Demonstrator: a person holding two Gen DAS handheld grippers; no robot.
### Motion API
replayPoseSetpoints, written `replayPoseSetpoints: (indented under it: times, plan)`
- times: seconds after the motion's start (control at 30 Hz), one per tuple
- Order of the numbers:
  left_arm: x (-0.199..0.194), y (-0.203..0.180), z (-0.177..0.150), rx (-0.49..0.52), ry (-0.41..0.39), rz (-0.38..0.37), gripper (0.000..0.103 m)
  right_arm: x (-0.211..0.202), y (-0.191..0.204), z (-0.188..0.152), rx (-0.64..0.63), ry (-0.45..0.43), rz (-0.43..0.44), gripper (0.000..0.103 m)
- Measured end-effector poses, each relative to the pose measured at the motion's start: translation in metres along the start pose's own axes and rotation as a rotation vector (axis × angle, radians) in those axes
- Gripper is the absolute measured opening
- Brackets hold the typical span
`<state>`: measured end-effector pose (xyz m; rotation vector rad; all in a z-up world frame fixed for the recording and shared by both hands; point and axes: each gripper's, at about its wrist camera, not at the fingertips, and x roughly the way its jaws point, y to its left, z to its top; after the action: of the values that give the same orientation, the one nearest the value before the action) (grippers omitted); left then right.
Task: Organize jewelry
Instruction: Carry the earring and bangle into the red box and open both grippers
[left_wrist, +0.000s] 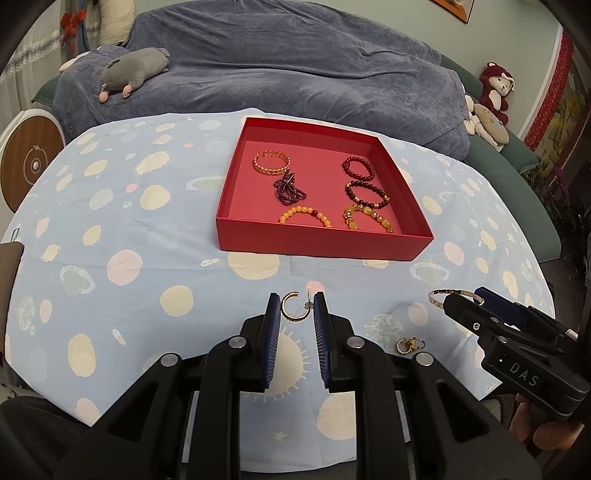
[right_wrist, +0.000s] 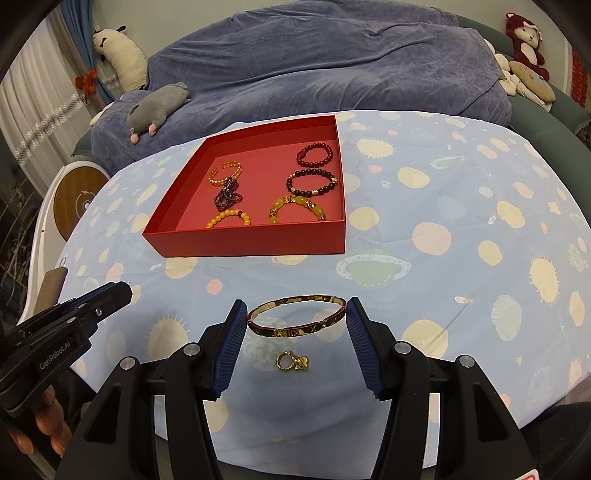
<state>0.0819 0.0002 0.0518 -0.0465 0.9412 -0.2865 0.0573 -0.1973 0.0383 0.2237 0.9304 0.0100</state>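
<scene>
A red tray (left_wrist: 317, 246) (right_wrist: 243, 245) on the table holds several bracelets: a gold chain one (left_wrist: 271, 162), beaded ones, and a tangled purple one (left_wrist: 289, 189). My left gripper (left_wrist: 296, 308) is open with a gold hoop earring (left_wrist: 291, 308) between its fingertips on the cloth. My right gripper (right_wrist: 297, 314) is open around a gold and dark bangle (right_wrist: 297, 319), its pads close to or touching the bangle's sides. The bangle (left_wrist: 448, 295) and right gripper (left_wrist: 465, 301) show in the left wrist view too. A small gold earring (right_wrist: 291, 361) (left_wrist: 409, 345) lies nearer, on the cloth.
The table wears a light blue cloth with planet prints (left_wrist: 129, 229). Behind it is a sofa under a dark blue cover (left_wrist: 295, 66) with a grey plush (left_wrist: 135, 70). Plush toys (left_wrist: 495, 92) sit at the right. A round white and wood device (left_wrist: 31, 162) stands at the left.
</scene>
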Motion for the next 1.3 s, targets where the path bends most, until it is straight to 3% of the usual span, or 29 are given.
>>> replayPoseSetpoints:
  times: [0.53,0.8,1.3]
  plan:
    - [0.028,-0.010,0.076,0.017,-0.047,-0.029,0.018,0.018,0.011,0.091,-0.020,-0.097,0.049,0.054]
    - [0.066,-0.008,0.110,0.021,-0.037,-0.024,0.018,0.056,0.020,0.122,-0.039,-0.083,0.061,0.054]
    - [0.126,0.007,0.135,0.008,0.019,-0.004,0.018,0.123,0.027,0.153,-0.048,-0.035,0.063,0.054]
